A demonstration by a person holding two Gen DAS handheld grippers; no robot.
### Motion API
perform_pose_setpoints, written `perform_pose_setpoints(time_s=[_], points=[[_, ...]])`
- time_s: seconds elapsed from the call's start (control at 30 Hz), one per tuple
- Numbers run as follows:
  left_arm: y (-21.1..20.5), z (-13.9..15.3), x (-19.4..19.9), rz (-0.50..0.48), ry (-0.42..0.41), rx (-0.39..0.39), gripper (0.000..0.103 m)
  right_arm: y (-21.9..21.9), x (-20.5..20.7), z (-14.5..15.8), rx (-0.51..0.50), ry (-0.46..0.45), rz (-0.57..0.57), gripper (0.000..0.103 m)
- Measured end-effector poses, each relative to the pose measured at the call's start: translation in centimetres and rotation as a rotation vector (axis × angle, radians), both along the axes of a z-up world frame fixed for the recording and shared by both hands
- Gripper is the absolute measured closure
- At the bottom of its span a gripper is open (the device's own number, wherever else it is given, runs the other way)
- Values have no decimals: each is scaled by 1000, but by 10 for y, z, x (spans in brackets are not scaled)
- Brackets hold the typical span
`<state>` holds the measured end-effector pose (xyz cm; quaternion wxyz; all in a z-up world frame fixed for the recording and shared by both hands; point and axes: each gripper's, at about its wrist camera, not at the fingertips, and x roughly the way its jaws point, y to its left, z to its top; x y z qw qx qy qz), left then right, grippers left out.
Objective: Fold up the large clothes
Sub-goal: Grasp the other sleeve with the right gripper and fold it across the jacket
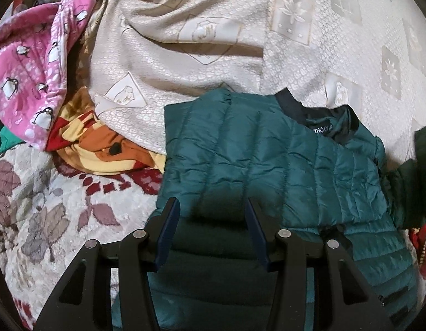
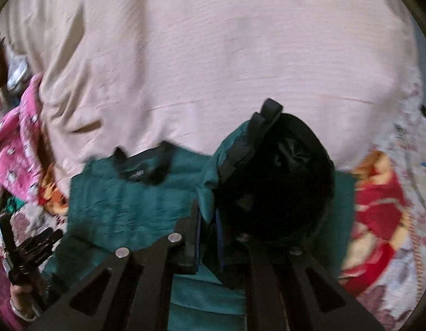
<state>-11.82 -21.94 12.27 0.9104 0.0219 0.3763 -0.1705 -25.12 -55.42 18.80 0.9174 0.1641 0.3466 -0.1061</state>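
On the bed, one teal jacket (image 1: 268,160): left tongs (image 1: 213,207) apart above it, right tongs (image 2: 208,220) clamped on its sleeve (image 2: 240,149).

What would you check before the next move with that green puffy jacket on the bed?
1. Right gripper shut on the jacket's sleeve: ok.
2. Left gripper open, nothing between its fingers: ok.
3. Jacket body lying flat: ok.
4. Collar in view, at the far end: ok.
5. Far side free of the pink penguin cloth: ok.
6. Where the lifted sleeve will land: cannot tell, the right view is blurred.
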Motion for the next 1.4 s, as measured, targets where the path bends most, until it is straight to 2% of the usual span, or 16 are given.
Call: perform_pose_setpoints(time_s=[0.23, 0.53, 0.67, 0.73, 0.83, 0.93, 1.0, 1.13, 1.33, 1.4], points=[[8, 3, 7, 18, 9, -15, 73, 74, 64, -14, 36, 23, 163, 94], [14, 1, 15, 38, 34, -26, 73, 155, 135, -62, 105, 98, 304, 94], [16, -3, 20, 45, 45, -29, 73, 169, 154, -85, 142, 139, 316, 94], [16, -5, 21, 47, 48, -24, 73, 170, 161, -94, 178, 160, 313, 91], [14, -7, 22, 45, 53, -20, 73, 168, 161, -99, 222, 167, 315, 80], [13, -9, 21, 44, 50, -11, 73, 172, 155, -94, 215, 154, 340, 68], [11, -10, 20, 41, 50, -5, 73, 175, 148, -86, 207, 140, 362, 56], [9, -12, 19, 37, 48, 7, 73, 177, 137, -70, 176, 118, 376, 51], [8, -12, 17, 37, 47, 8, 73, 174, 118, -42, 192, 53, 410, 47], [8, -12, 17, 35, 48, 9, 73, 174, 112, -32, 180, 29, 430, 42]])
